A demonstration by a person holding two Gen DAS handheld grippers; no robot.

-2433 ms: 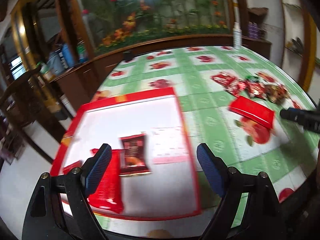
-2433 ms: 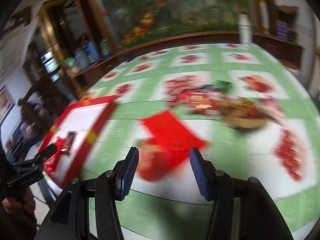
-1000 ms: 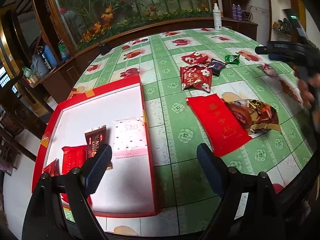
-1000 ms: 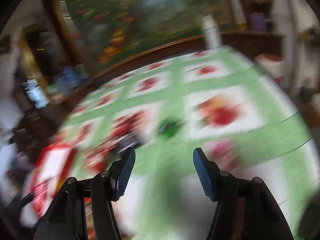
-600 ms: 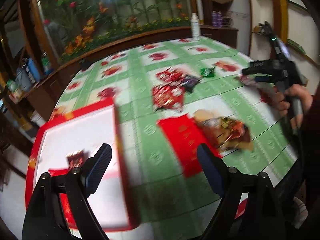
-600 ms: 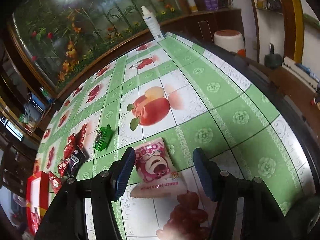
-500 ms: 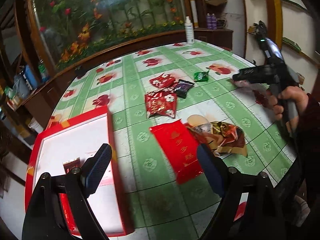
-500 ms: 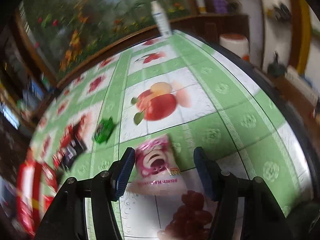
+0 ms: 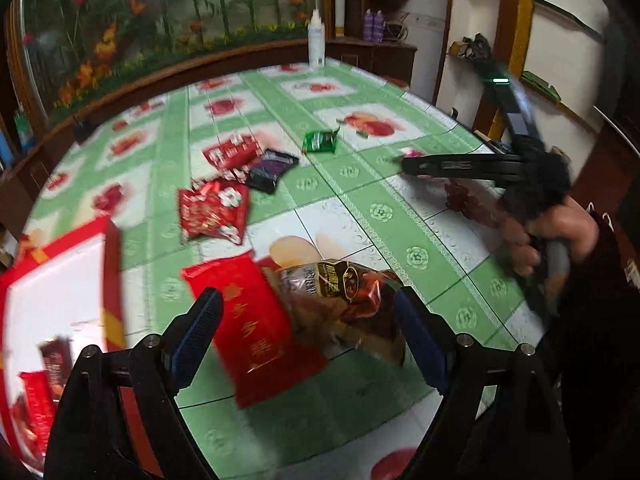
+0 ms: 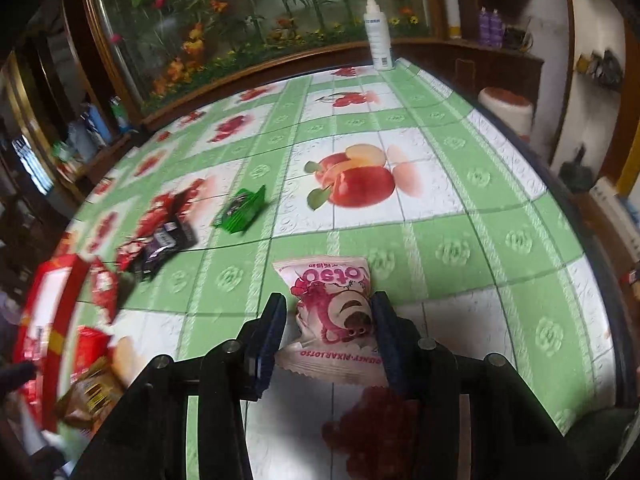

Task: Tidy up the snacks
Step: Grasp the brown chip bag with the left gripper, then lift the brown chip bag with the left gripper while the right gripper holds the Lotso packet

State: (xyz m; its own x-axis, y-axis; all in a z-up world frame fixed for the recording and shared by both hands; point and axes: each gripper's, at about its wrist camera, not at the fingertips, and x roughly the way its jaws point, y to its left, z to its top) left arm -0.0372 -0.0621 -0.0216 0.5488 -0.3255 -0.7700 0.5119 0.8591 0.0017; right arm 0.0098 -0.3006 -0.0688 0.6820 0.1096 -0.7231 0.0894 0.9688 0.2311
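Observation:
A pink Lotso snack packet (image 10: 334, 312) lies flat on the green tablecloth. My right gripper (image 10: 330, 320) straddles it, jaws narrowed close to its sides, a small gap still on the left. My left gripper (image 9: 308, 328) is open and empty above a flat red packet (image 9: 252, 328) and a brown crinkled bag (image 9: 340, 300). The red-rimmed tray (image 9: 110, 280) at the left holds a few snacks (image 9: 36, 392). The right gripper also shows in the left wrist view (image 9: 408, 164), at the right.
Loose snacks lie mid-table: a red flowered bag (image 9: 212, 212), a red packet (image 9: 230, 152), a dark purple packet (image 9: 272, 170), a green packet (image 9: 320, 142). A white spray bottle (image 10: 378, 36) stands at the far edge. The table edge curves close on the right.
My right gripper has come down over the pink packet and its jaws have narrowed around it. My left gripper has swung right, from the tray toward the red packet and brown bag.

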